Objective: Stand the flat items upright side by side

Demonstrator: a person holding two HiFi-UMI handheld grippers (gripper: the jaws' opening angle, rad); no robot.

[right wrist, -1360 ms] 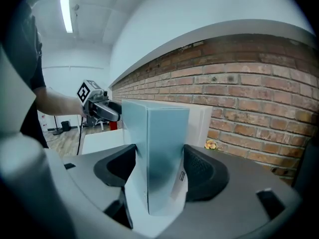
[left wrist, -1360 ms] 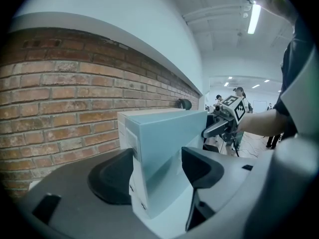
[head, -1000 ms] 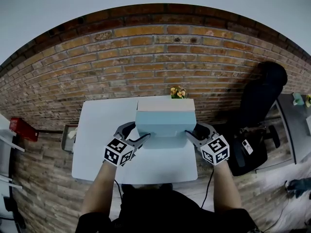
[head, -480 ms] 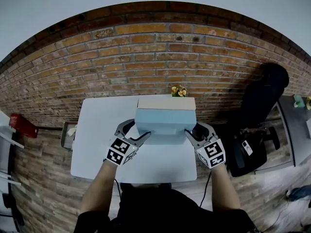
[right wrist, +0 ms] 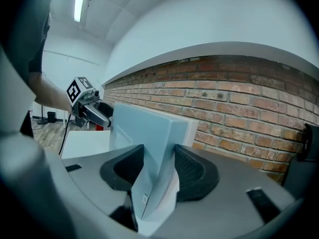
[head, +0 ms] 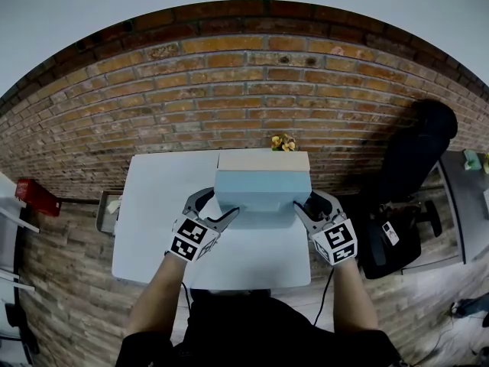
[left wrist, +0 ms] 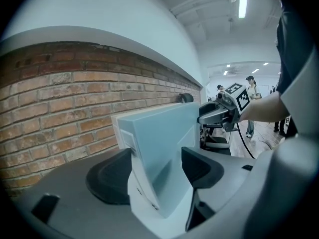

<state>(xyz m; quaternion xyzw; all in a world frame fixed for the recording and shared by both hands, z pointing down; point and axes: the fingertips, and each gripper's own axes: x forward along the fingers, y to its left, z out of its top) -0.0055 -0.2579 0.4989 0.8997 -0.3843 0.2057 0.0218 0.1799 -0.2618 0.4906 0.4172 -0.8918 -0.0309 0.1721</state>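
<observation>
A light blue flat box stands upright on its long edge on the white table. Right behind it stands a beige flat box, side by side with it. My left gripper is shut on the blue box's left end, and my right gripper is shut on its right end. In the left gripper view the blue box sits between the pads of the left gripper, with the right gripper beyond. In the right gripper view the right gripper pinches the box.
A brick wall runs just behind the table, with a small bunch of flowers at its foot. A black office chair stands to the right. A grey tray and a red object lie left of the table.
Both grippers have rolled slightly on the blue box. The box stays upright in the same spot, held at both ends.
</observation>
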